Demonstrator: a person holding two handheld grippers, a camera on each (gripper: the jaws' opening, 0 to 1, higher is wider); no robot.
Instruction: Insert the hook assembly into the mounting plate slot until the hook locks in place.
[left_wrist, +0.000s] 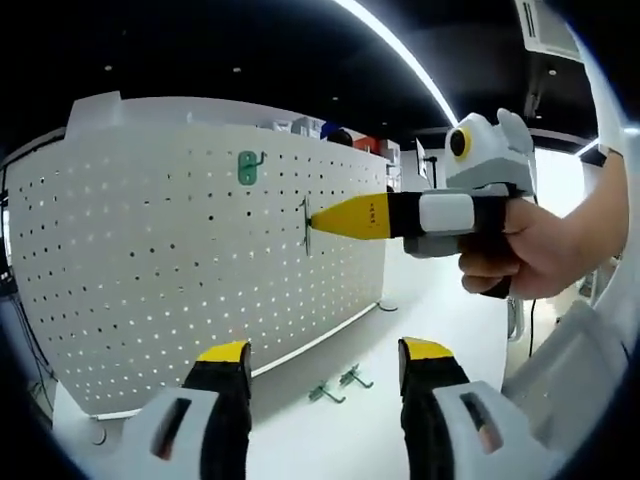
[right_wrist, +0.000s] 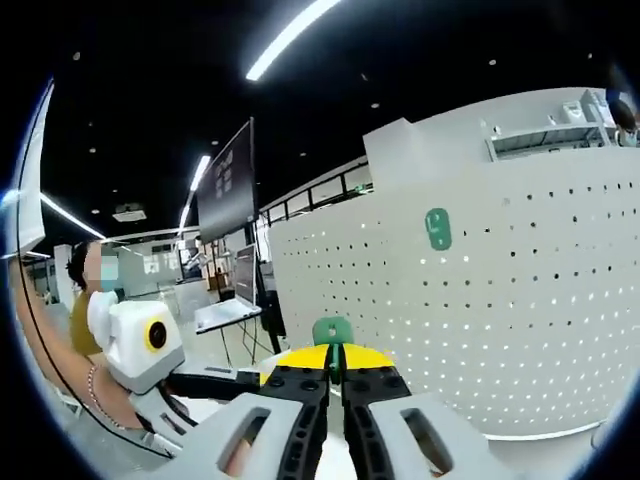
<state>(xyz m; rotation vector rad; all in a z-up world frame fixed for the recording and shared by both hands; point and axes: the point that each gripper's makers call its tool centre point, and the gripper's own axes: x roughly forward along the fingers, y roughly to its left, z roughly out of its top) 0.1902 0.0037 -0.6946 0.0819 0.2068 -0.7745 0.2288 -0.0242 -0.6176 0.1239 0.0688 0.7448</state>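
With the left tongs (left_wrist: 325, 365) wide and empty, the right tongs (right_wrist: 335, 372) clamp the green hook (right_wrist: 332, 332) at the pegboard (left_wrist: 150, 250); press it squarely into the holes until seated.

A white pegboard (left_wrist: 180, 270), dotted with rows of small dark holes, is showing a green hook (left_wrist: 248, 167) on its face. The right tongs (left_wrist: 312, 225) are showing yellow tips on black and white, gripping another green hook (right_wrist: 331, 331). The left tongs (left_wrist: 325, 355) are wearing yellow-capped black jaws. Two green hooks (left_wrist: 340, 384) are lying on the white tabletop (left_wrist: 440, 300).
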